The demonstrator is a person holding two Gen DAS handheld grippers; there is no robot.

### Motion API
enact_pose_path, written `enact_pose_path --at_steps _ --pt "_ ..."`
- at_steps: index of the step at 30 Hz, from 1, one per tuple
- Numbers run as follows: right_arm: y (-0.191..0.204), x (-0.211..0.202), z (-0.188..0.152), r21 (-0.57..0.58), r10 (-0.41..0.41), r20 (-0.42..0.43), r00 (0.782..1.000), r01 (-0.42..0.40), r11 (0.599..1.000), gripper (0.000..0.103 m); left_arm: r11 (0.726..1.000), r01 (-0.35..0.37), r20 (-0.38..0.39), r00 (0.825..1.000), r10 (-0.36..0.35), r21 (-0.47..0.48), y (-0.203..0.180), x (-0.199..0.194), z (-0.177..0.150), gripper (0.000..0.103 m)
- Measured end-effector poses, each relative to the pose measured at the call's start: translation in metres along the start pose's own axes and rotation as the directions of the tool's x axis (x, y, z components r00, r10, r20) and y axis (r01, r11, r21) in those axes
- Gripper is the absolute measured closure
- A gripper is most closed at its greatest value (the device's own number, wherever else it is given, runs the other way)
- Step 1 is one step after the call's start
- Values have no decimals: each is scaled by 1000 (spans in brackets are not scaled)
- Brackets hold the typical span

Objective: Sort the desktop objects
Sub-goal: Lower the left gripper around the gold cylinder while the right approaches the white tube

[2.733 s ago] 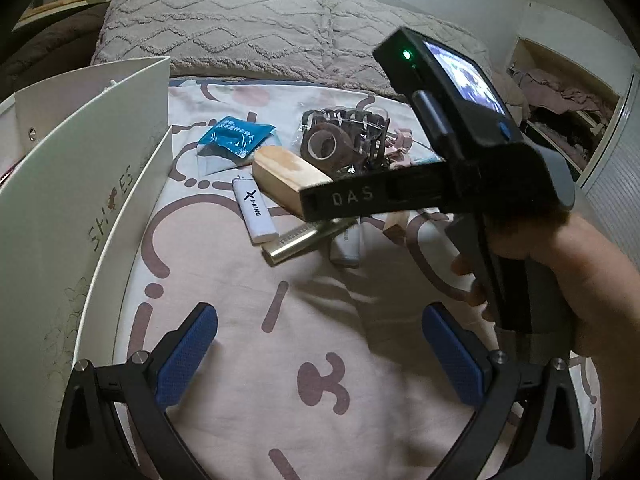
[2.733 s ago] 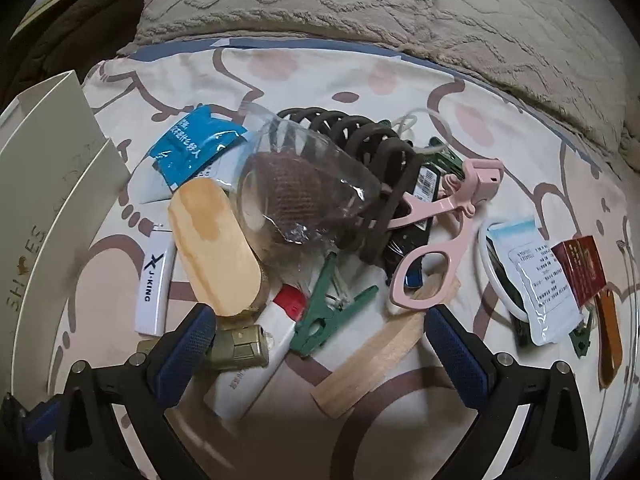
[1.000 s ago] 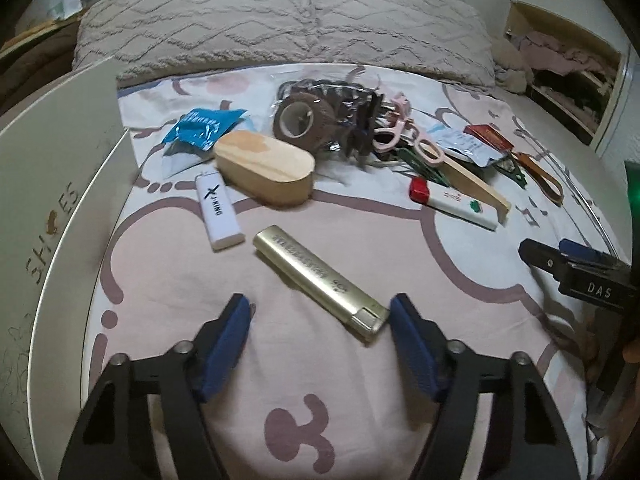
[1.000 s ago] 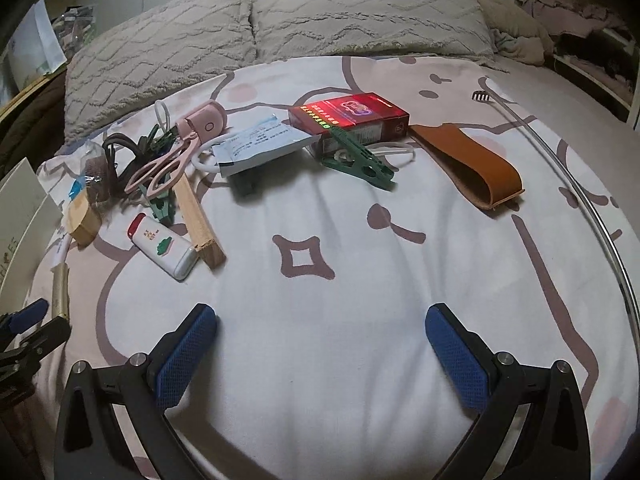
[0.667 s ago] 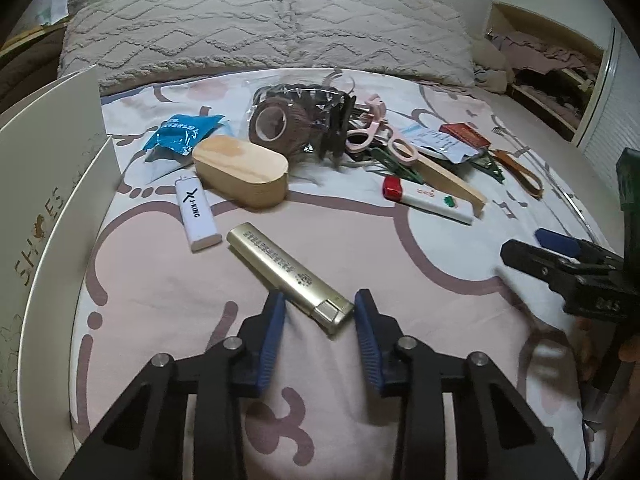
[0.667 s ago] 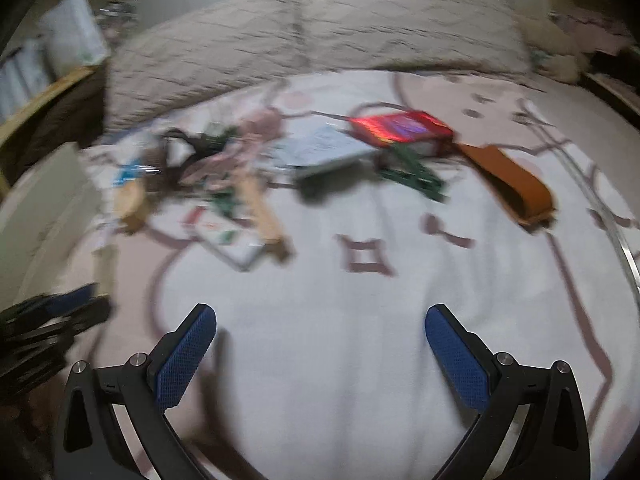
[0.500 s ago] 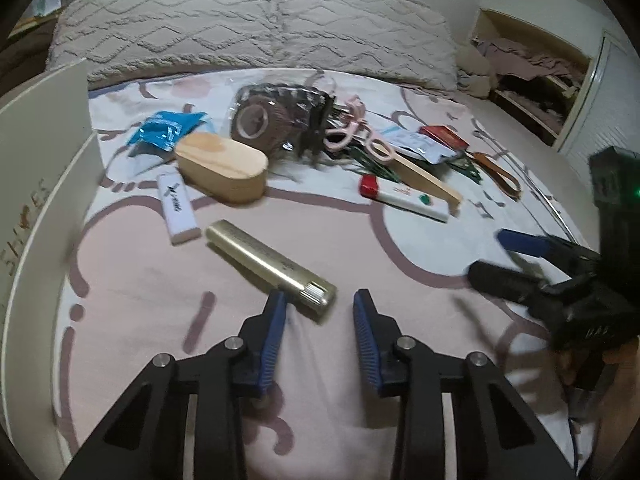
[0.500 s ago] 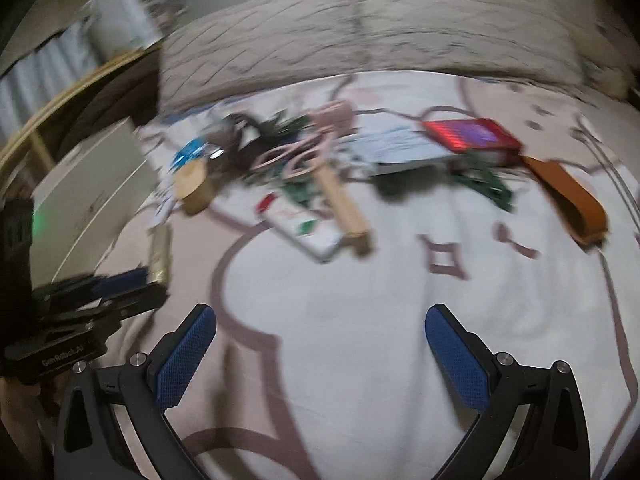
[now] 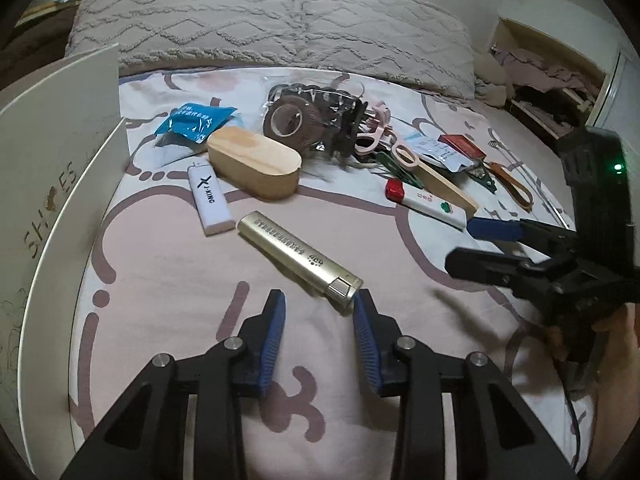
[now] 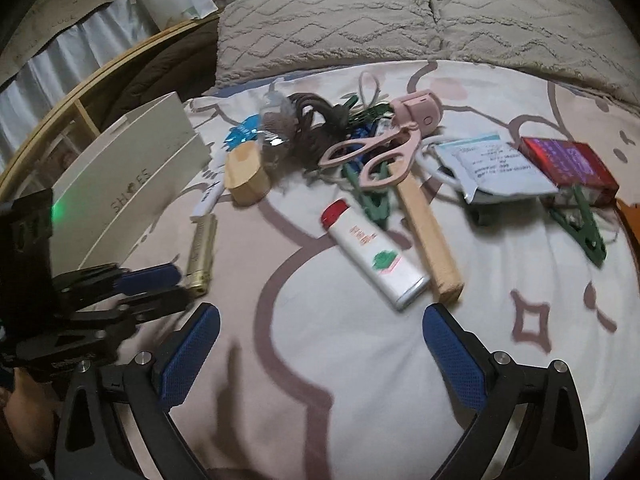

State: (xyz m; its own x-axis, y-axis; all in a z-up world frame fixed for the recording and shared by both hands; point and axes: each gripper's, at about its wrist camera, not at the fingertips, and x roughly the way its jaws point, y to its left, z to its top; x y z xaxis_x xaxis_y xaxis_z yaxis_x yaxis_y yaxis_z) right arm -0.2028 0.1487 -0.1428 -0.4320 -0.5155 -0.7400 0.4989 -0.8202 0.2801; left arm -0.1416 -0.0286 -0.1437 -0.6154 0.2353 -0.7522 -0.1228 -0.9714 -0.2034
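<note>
Gold lighter [image 9: 298,257] lies on the bedsheet [image 9: 168,280] at twelve o'clock of the left gripper [image 9: 319,322], whose jaws have just been closing and stand narrow, its metal cap end just inside their tips but not clamped. It looks light, stiff and slick, so I would grip across its flat sides mid-body. Right gripper [image 10: 319,354] gapes empty; the white lighter [image 9: 209,198] reads "X-KING", the box [image 9: 48,184] at nine o'clock "SHOES".
</note>
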Motion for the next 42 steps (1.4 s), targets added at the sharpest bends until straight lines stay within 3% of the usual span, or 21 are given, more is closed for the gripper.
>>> enact_pose_path --at_steps 4,7,12,18,22,27,32,37,39,42 --pt "-10 4 4 8 -6 7 1000 6 1000 1 999 29 -3 1000 -29 -14 5 1 3 45" --pt "-15 7 8 16 5 10 1000 -5 1000 1 999 -45 7 999 45 -21 8 3 8 36" --pt "-9 15 11 -31 -24 10 1000 25 999 3 999 -10 -10 1000 10 -41 15 10 15 27" --pt "-8 12 8 -42 -74 46 996 76 996 28 998 -13 -2 1000 13 -57 16 11 16 26" --pt "-4 5 4 -54 -82 87 993 87 995 52 994 6 13 1000 -5 -109 22 11 16 25" --pt "14 5 0 -129 -58 85 995 68 989 54 971 86 22 996 -84 -221 30 13 12 8" --pt "37 11 -5 -228 -101 66 993 114 967 54 978 62 6 998 -62 -199 22 16 10 3" --pt "37 12 -7 -235 -113 63 992 125 964 54 986 20 8 1000 -19 -164 14 17 10 4" --pt "31 12 -6 -210 -88 58 994 98 973 54 985 9 18 1000 -6 -171 15 16 9 9" --pt "28 11 -5 -187 -83 61 995 93 978 55 979 -16 34 999 24 -205 21 12 7 27"
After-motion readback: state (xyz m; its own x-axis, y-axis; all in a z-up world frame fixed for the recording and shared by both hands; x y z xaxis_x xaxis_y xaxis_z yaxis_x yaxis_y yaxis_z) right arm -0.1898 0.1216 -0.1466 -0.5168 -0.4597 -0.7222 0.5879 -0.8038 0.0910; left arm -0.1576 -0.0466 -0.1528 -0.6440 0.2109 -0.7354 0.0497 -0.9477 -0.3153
